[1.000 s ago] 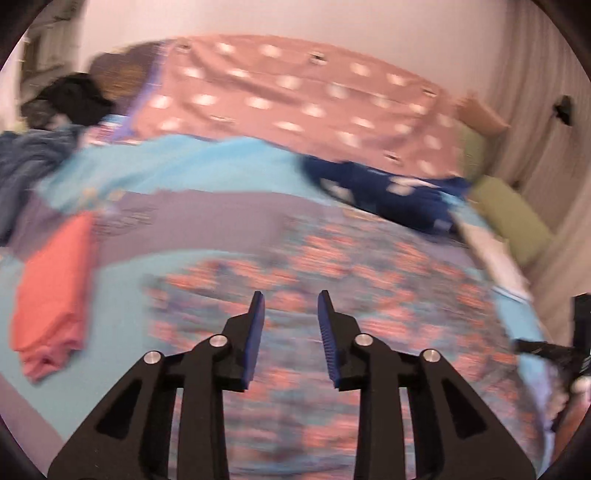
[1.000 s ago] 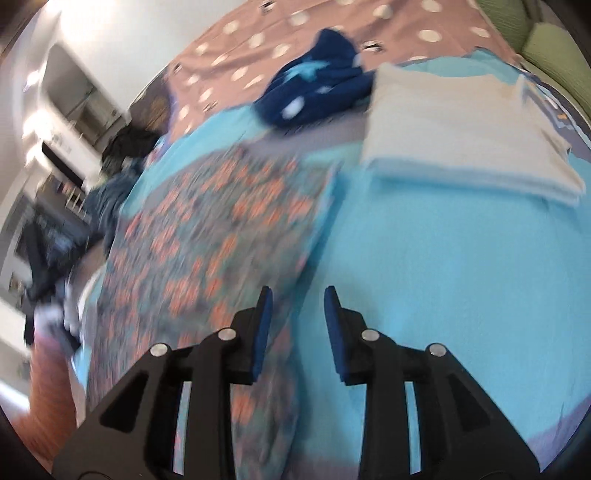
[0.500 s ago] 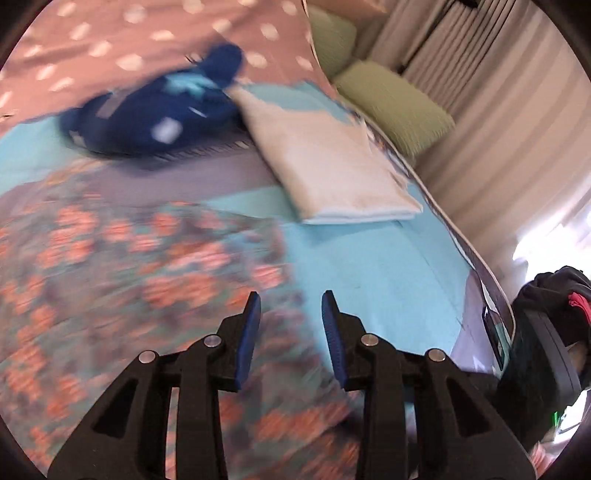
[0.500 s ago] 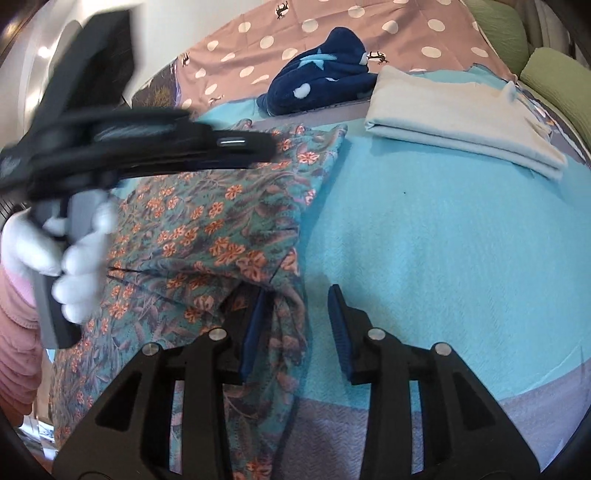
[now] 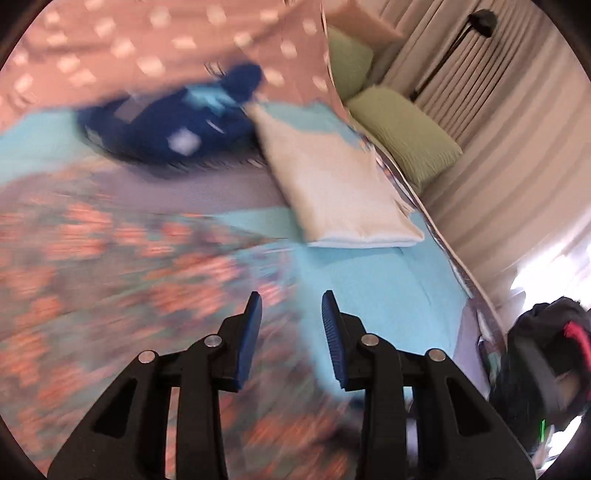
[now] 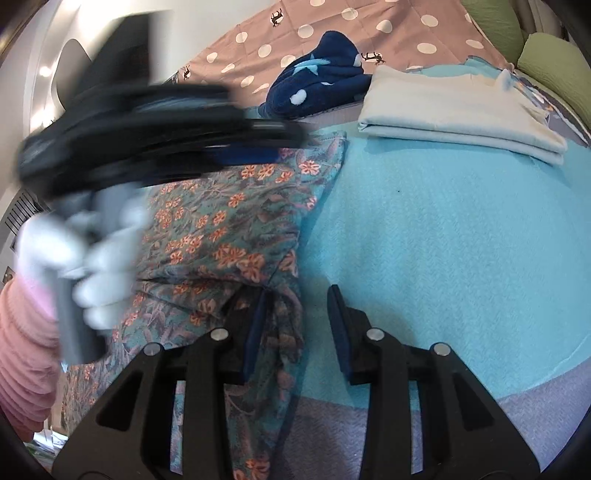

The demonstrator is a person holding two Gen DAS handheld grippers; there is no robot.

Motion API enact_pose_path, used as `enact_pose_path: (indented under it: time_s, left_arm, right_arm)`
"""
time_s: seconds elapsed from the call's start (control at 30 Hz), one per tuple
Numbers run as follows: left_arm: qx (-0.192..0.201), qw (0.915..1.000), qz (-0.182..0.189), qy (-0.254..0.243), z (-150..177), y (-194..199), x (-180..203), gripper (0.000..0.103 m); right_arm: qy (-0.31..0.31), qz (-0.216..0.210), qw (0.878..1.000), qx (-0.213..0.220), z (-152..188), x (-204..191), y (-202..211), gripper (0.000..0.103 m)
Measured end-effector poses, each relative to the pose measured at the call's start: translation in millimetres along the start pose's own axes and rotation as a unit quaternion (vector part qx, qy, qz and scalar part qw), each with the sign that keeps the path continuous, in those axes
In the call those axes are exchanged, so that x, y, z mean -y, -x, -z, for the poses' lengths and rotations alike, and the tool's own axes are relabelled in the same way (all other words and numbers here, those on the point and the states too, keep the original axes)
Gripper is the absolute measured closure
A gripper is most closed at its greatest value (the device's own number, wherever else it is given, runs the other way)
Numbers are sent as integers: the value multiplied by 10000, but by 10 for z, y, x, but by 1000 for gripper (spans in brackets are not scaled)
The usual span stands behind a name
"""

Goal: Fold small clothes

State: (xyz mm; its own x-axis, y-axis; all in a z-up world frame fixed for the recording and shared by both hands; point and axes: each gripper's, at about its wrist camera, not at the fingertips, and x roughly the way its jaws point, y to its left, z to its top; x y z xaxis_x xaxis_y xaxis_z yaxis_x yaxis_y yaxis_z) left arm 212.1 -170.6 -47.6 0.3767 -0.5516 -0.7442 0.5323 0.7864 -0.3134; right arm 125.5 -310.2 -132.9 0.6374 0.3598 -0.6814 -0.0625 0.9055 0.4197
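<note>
A teal floral garment [image 6: 221, 221] with orange flowers lies spread on the turquoise bedspread [image 6: 443, 240]. My right gripper [image 6: 297, 317] is open, low over the garment's bunched right edge, which lies between its jaws. My left gripper [image 5: 290, 325] is open and empty above the same garment [image 5: 110, 277], near its right edge; this view is motion-blurred. The left gripper also shows blurred in the right wrist view [image 6: 147, 122], held in a white-gloved hand over the garment's far side.
A folded white cloth [image 6: 454, 110] lies at the back right; it also shows in the left wrist view [image 5: 340, 192]. A dark blue garment [image 6: 321, 81] sits beside it on a pink dotted cover [image 6: 369, 26]. Green pillows [image 5: 402, 136] and curtains line the right side.
My left gripper has swung right from the bed's middle toward the garment's right edge. My right gripper has lowered onto the garment's bunched edge. Both stay open.
</note>
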Motion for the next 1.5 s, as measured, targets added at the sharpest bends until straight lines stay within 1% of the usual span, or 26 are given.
enact_pose_path:
  time_s: [0.03,0.07,0.13,0.17,0.2,0.23,0.27,0.33,0.4,0.43,0.47,0.53,0.6,0.7,0.77,0.83,0.9,1.03,1.13,1.33,1.43,1.5]
  left_arm:
    - [114,9998,-145,-10,67,176,-85,61]
    - [294,9988,-384,32,181,435,-270,59]
    - [593,9923,-1065,230,455,914,-714,58]
    - [679,9873,-1393,338,559,1089,-912,58]
    - [751,9796,-1791,516,728,1305,-1166,57]
    - [766,9731,-2056,708,892,1490,-1385,57]
    - [756,9672,-2203,1015,1125,1723,-1650,57]
    - [716,9629,-2134,1491,1515,2065,-2009,57]
    - [685,9587,-2156,1722,1875,2320,-2186,57]
    - [660,9585,-2147,1753,2014,2374,-2202,57]
    - [614,9595,-2086,1792,2202,2448,-2227,57]
    - [563,9635,-1869,1831,2453,2522,-2239,57]
    - [541,9702,-1549,1782,2714,2589,-2139,57]
    - [427,9777,-1290,1601,2869,2503,-1936,57]
    - [345,9808,-1316,1395,2993,2509,-1810,57]
    - [296,9825,-1299,1298,3080,2534,-1718,56]
    - [262,9838,-1207,1302,3147,2583,-1695,56]
    - [186,9866,-1047,1236,3309,2647,-1601,56]
    - [179,9873,-933,1270,3431,2748,-1554,56]
    - [277,9861,-570,1534,3811,2958,-1429,56]
    - [305,9852,-403,1636,4012,3049,-1362,56]
    - [336,9843,-217,1721,4123,3095,-1353,56]
  right_arm:
    - [8,15,10000,-5,-3,-6,-3,69]
    - [18,37,10000,-14,7,-17,1,69]
    - [46,105,9999,-25,11,-39,-1,69]
    - [72,179,9998,-30,26,-58,11,69]
    - [89,243,9997,-37,42,-78,28,69]
    - [104,328,9994,-48,70,-103,59,69]
    - [106,359,9993,-55,98,-117,86,68]
    - [78,343,9994,-80,194,-135,169,67]
    - [8,306,9994,-128,284,-116,243,67]
    - [-17,294,9994,-157,332,-119,287,67]
    - [-26,293,9994,-202,399,-135,348,67]
    - [-3,317,9991,-278,492,-168,431,66]
    - [39,346,9987,-364,632,-224,545,63]
    - [150,361,9983,-436,882,-328,723,60]
    - [204,351,9980,-477,1026,-371,815,59]
    - [235,325,9980,-485,1163,-407,915,58]
    - [190,256,9983,-490,1305,-421,1040,57]
    - [-70,4,9987,-501,1589,-371,1285,58]
    - [-311,-274,9977,-545,1838,-296,1504,58]
    - [-489,-727,9930,-793,2237,-221,1833,58]
    - [-714,-1019,9885,-865,2359,-154,1923,58]
    - [-875,-1262,9842,-878,2414,-105,1937,57]
